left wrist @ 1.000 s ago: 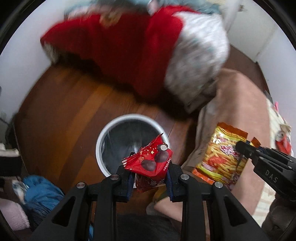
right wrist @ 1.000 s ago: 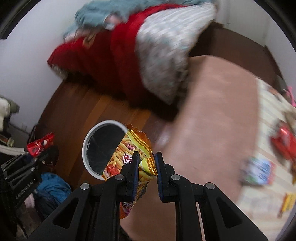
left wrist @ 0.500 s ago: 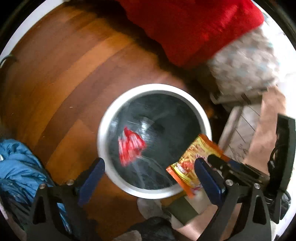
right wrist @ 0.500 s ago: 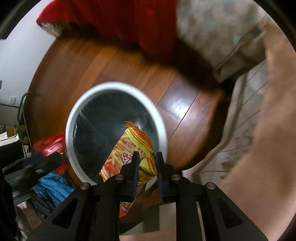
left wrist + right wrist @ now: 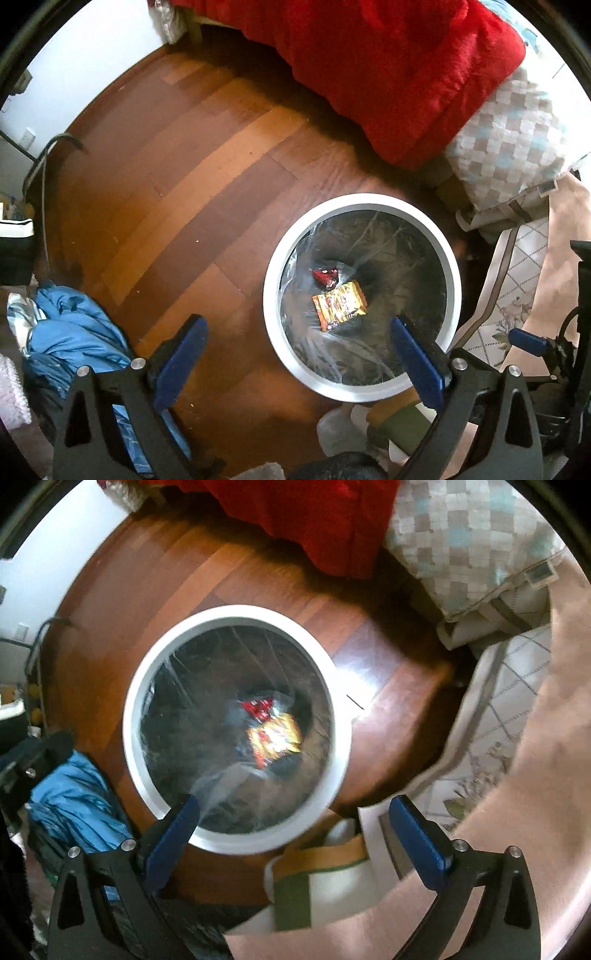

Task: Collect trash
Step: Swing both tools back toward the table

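Noted blue clothing (image 5: 74, 332) heaped at the near left on the wooden floor (image 5: 184, 184). Found the left gripper (image 5: 295, 325) pointing down over the near left edge of the white bin (image 5: 362, 199), fingers released and spread wide, with nothing between them. Had been clenched on the red wrapper (image 5: 325, 276) a second earlier. Spotted that wrapper now lying at the bottom of the bin on the dark liner. Saw the orange snack bag (image 5: 339, 303) just beside it, a little nearer and to the right, perhaps touching at one corner.

Moved right to the right gripper (image 5: 291, 801), also aimed down over the bin's near rim. Caught its fingers opening, already wide and with nothing between them. Had pinched the snack bag above the rim only half a second before.

Passed over the red blanket (image 5: 388, 74) and the checked pillow (image 5: 517, 147) at the far right, neither touched.

Judged both pieces delivered and both grippers free for more. Reckoned the next step a search elsewhere for further litter, with none in sight outside the bin.
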Demonstrator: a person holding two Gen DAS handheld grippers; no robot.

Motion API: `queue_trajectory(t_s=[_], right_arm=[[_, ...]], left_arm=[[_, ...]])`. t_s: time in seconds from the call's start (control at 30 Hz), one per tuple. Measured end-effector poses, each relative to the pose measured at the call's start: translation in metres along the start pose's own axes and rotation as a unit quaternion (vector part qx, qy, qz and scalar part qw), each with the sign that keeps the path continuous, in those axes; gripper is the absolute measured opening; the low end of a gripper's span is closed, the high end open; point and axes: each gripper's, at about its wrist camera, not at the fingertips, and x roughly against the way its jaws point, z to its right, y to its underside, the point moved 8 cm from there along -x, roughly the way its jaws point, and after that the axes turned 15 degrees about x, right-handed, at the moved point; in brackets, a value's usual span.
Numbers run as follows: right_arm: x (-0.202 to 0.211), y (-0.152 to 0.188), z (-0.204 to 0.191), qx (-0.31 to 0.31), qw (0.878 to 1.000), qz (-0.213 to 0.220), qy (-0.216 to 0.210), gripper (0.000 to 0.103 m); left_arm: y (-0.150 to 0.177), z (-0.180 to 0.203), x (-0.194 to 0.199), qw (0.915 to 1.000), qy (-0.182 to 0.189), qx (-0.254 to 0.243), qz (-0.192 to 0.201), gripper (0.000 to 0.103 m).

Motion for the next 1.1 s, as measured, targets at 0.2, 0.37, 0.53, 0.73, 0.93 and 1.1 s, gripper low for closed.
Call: queue_trajectory(t_s=[0.2,0.37,0.53,0.73,0.93,1.1], right_arm=[[0.016,0.014,0.002,-0.01,1.0,0.012,0.003,0.103],[0.044,0.022,0.004,-0.014,0.999,0.036,0.008,0.103],[0.076,0.028,0.006,-0.015,0.998,0.064,0.018,0.103],[0.126,0.043,0.007,-0.025,0.993,0.11,0.017,0.103],[0.187,0.069,0.009,-0.045,0.984,0.172,-0.007,0.103],[0.248,0.123,0.026,-0.073,0.971,0.227,-0.024,0.103]], left_arm=[[0.009,0.005,0.023,0.9997,-0.002,-0.02,0.017,0.1],[0.014,0.008,0.047,0.999,0.002,-0.025,0.038,0.1],[0.023,0.014,0.075,0.9978,0.01,-0.035,0.055,0.1],[0.034,0.021,0.118,0.995,0.024,-0.047,0.084,0.1],[0.055,0.041,0.187,0.9877,0.031,-0.063,0.14,0.1],[0.094,0.082,0.219,0.9799,0.057,-0.097,0.164,0.1]])
